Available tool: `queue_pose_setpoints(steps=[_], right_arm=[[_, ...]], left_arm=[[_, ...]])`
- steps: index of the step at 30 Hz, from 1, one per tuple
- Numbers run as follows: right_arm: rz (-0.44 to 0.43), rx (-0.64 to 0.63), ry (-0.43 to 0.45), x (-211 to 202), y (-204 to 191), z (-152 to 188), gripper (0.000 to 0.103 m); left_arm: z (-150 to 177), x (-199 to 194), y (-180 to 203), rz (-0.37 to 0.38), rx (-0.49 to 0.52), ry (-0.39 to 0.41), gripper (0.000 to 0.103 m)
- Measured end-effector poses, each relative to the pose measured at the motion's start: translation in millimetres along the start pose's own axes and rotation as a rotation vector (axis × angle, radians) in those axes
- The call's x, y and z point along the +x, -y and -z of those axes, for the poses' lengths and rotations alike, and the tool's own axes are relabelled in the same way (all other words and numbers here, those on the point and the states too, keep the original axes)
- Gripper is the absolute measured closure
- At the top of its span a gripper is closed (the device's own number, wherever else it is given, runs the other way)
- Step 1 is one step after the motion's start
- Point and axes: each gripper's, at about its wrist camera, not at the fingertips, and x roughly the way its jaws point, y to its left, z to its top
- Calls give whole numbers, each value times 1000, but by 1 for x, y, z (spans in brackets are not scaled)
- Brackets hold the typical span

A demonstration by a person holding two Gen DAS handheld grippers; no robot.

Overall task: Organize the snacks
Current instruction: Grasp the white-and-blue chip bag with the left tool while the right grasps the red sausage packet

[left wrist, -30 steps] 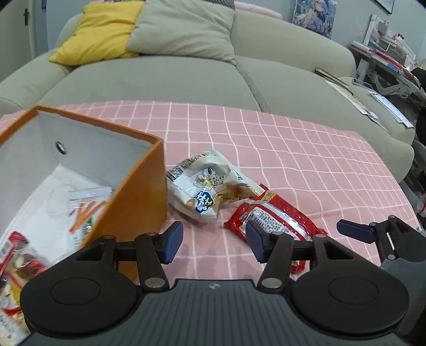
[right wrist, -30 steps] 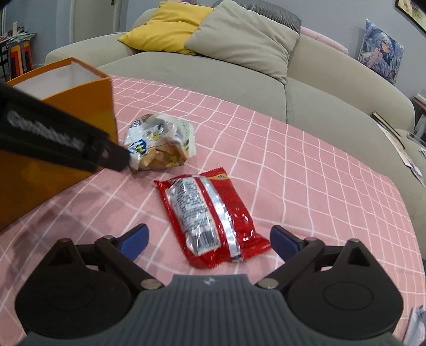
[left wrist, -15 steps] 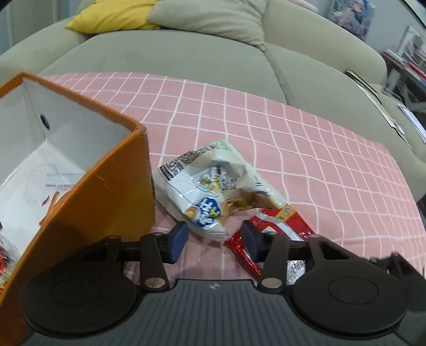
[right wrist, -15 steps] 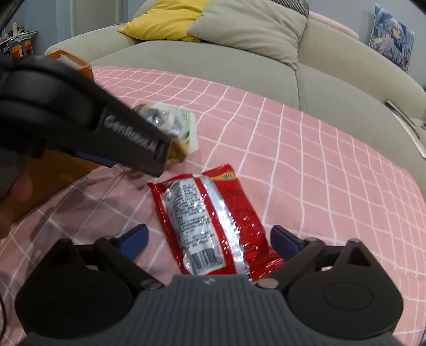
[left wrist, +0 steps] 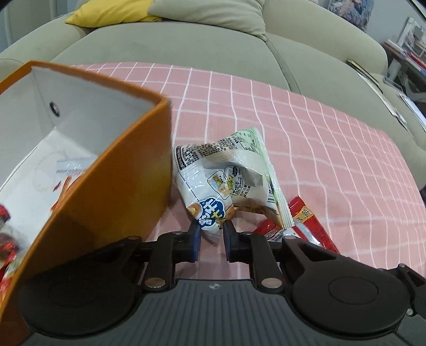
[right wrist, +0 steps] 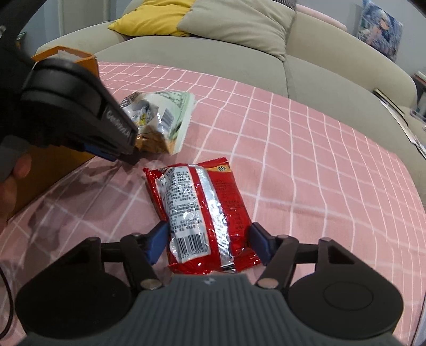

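A white snack bag (left wrist: 226, 170) lies on the pink checked cloth beside the orange box (left wrist: 119, 186). My left gripper (left wrist: 210, 234) is shut on the bag's near corner; the right wrist view shows the same bag (right wrist: 162, 117) partly behind that gripper (right wrist: 125, 155). A red snack packet (right wrist: 202, 202) lies back side up, its near end between the fingers of my right gripper (right wrist: 209, 239). Those jaws are closing, and the blue pads stand right at the packet's two sides without squeezing it. The left wrist view shows part of the red packet (left wrist: 308, 221).
The orange box (right wrist: 87, 64) stands open-topped at the left with several snack packets (left wrist: 5, 239) inside. A grey-green sofa (right wrist: 332, 79) with a yellow pillow (right wrist: 157, 18) and a grey pillow (right wrist: 239, 21) runs behind the table. A person's hand (right wrist: 16, 173) holds the left gripper.
My left gripper moved in on the white bag and shut on its corner. The right gripper's fingers narrowed from wide apart to either side of the red packet's near end.
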Motion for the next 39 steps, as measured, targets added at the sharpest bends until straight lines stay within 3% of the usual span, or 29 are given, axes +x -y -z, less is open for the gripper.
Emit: queue_pose_setpoints(steps=[6, 16, 21, 30, 32, 35, 39], right_arm=[[28, -2, -32, -30, -16, 27, 39], [-26, 48, -125, -74, -36, 61, 39], [-52, 69, -145, -89, -40, 73, 39], [-140, 124, -154, -103, -40, 82, 37], [-158, 135, -146, -109, -41, 84, 35], [-173, 165, -130, -115, -36, 86, 34], [-157, 191, -103, -119, -28, 84, 27]], left_arm=[[35, -38, -7, 9, 43, -15, 89], [86, -83, -33, 5, 10, -81, 93], [108, -99, -43, 48, -24, -133, 93], [131, -104, -41, 115, 7, -226, 90], [129, -107, -40, 142, 24, -222, 72], [125, -115, -36, 159, 97, -190, 55], [119, -123, -29, 141, 275, -141, 33]])
